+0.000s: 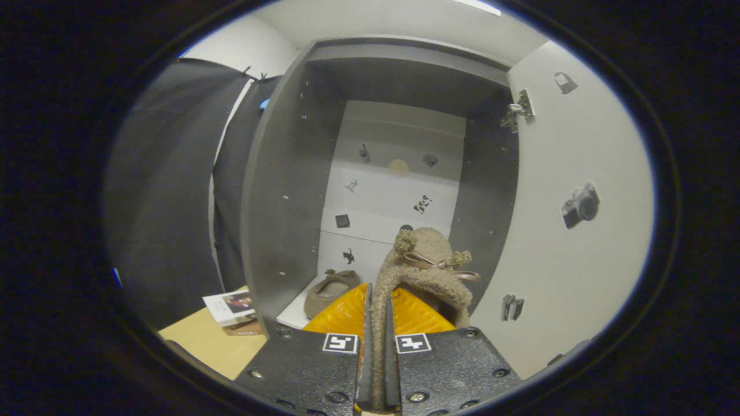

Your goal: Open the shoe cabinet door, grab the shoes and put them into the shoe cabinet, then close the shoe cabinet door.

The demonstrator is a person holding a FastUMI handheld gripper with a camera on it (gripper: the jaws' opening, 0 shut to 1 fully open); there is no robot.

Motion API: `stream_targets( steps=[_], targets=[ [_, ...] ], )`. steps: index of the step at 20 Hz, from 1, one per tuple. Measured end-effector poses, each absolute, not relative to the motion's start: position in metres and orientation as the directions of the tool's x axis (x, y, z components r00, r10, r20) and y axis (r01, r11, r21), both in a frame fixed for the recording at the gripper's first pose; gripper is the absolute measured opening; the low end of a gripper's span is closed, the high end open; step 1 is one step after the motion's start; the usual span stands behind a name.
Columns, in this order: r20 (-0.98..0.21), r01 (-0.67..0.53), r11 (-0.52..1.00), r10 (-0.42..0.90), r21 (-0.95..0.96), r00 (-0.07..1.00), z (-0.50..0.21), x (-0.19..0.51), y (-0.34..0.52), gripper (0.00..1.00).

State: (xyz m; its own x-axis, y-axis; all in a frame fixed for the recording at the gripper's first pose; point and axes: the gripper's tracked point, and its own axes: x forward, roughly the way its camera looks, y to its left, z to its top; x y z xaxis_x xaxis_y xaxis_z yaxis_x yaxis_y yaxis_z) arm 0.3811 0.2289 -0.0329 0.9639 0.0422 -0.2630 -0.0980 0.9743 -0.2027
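The fuzzy shoe (425,271) hangs pinched in the gripper (378,323), its long axis running straight ahead along the fingers, with the end that carries two pom-poms and a ribbon bow pointing away toward the inside of the shoe cabinet (399,156). A thin edge of its fleecy material runs back between the two fingers, which press together on it with only that strip between them. The cabinet stands open just beyond the fingers: dark side walls and a pale back panel dotted with small stickers. On its floor, near the front left corner, a second shoe (329,292) of the same tan colour already lies (its opening faces up, and it sits lower than the held one and to its left). The cabinet door (569,231) is swung wide to the right, its inner face pale. Left of the cabinet, a small booklet (230,306) rests on the edge of a wooden surface (217,344).
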Motion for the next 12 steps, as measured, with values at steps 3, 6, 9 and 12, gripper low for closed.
stream_targets(
  steps=[3,6,9,12],
  targets=[
    [-0.313,-0.092,0.978,0.029,-0.187,0.949,-0.057,0.423,0.232,0.11],
    [-0.357,-0.067,0.979,-0.006,-0.192,0.934,-0.090,0.460,0.225,0.11],
    [-0.396,-0.089,0.974,-0.001,-0.208,0.918,-0.117,0.484,0.232,0.12],
    [-0.444,-0.117,0.966,0.003,-0.230,0.896,-0.141,0.506,0.229,0.12]
  ],
)
